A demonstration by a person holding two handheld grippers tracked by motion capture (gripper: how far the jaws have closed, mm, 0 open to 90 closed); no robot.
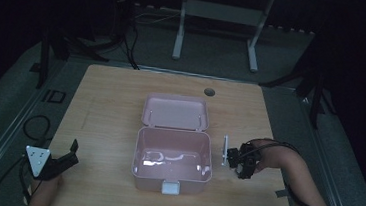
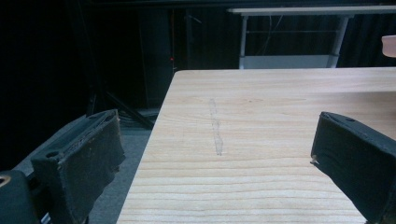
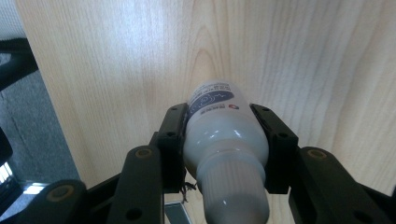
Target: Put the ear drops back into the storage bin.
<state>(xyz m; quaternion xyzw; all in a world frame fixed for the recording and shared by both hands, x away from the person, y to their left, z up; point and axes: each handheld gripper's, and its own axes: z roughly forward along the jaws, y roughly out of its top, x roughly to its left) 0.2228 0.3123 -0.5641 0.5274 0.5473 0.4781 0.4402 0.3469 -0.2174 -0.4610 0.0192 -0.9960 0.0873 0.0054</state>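
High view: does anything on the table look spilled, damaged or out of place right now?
Nothing stands out. The pink plastic box sits square with its lid open and its inside looks empty. The right gripper is shut on a white plastic bottle; the left gripper is open over the wooden table.

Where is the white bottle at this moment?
The white bottle is clamped between the right gripper's jaws; in the high view that gripper is just right of the open pink box, above the wooden table.
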